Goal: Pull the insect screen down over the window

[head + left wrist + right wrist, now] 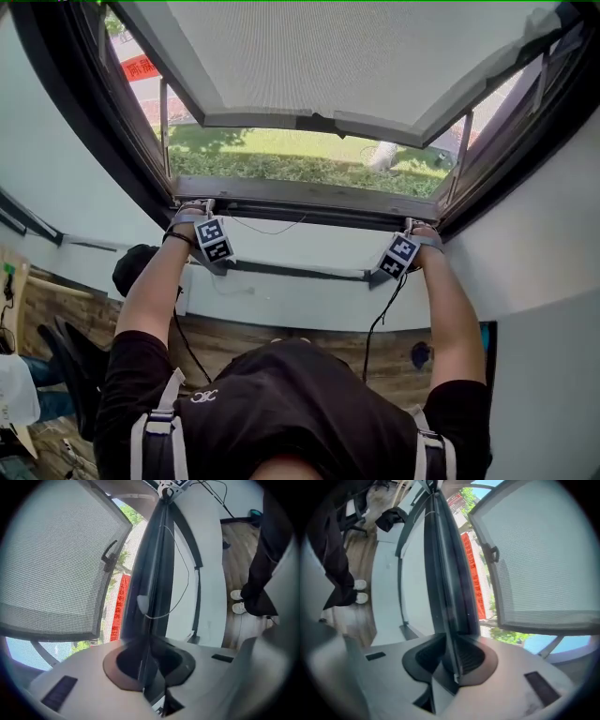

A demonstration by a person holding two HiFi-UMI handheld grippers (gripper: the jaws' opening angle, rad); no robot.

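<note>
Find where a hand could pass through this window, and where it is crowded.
Free: the opening between the dark metal pull bar and the swung-out grey-framed sash, over the grass; also the bar's middle stretch between the left tongs and right tongs. Crowded: both bar ends, where the tongs clamp it beside the black window frame.

Between the jaws of my left gripper [147, 665] and my right gripper [452, 660] I see the screen's pull bar [152, 573], dark and smooth with a soft sheen like painted metal. It is pinched by dark matt pads [471, 656] that look finely ribbed, set in pale grey matt plastic shells [520, 667]. Left of the left jaws the open sash [51, 559] shows a fine woven-grid texture in a matt grey frame, while to their right the wall [208, 559] is smooth and matt and the floor [239, 541] is wood-grained.
</note>
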